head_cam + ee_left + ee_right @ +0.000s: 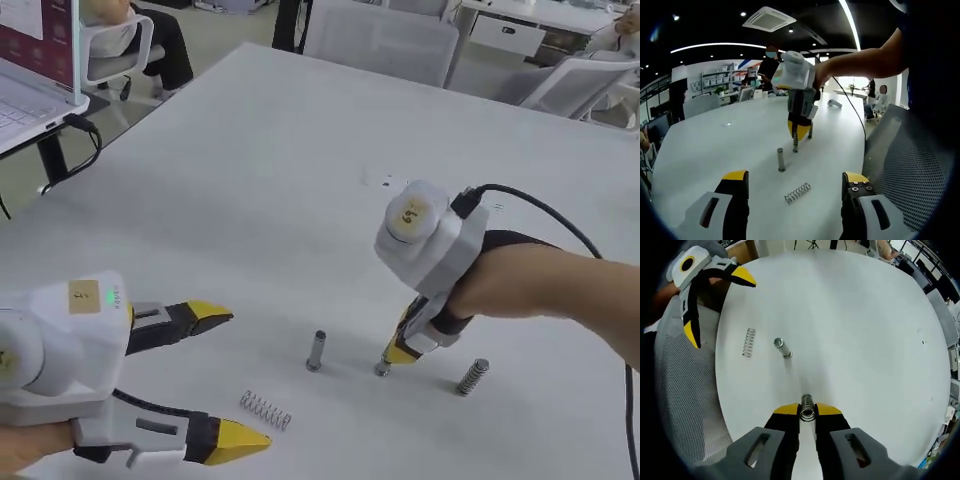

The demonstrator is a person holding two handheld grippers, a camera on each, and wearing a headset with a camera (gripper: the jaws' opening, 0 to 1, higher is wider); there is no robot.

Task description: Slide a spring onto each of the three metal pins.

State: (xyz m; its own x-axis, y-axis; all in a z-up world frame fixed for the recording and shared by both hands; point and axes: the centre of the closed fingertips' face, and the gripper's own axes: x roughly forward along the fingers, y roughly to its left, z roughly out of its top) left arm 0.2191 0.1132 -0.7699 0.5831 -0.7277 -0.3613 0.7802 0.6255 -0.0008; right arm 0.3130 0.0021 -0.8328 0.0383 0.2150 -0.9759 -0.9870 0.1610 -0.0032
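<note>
- Right gripper [400,352], centre right of the head view: it points down at the table [250,180], jaws narrow and clamped on a spring [807,412]. We see that spring end-on between the yellow tips at the bottom centre of the right gripper view.
- Middle pin [383,369]: it stands just under those tips. The held spring appears to be partly over it, though we cannot tell how far down it sits.
- Bare pin [316,350]: upright, just left of the middle pin, with nothing on it.
- Loose spring [265,410]: it lies flat at lower centre of the head view, near the bare pin.
- Third pin [473,376], lower right of the head view: a spring stands on it, slightly tilted. We judge this one done.
- Left gripper [225,378], lower left of the head view: jaws wide apart, holding nothing, short of the loose spring.
- Risk, jamming: if the held spring goes down off-axis, a coil may catch on the pin's top edge and the spring may buckle or spring out of the jaws.
- Risk, toppling: the pins seem to stand free, so sideways pressure from the right gripper could knock the middle pin over, perhaps into the bare pin beside it.
- Risk, rolling: a glancing touch from the left gripper could send the loose spring rolling away.
</note>
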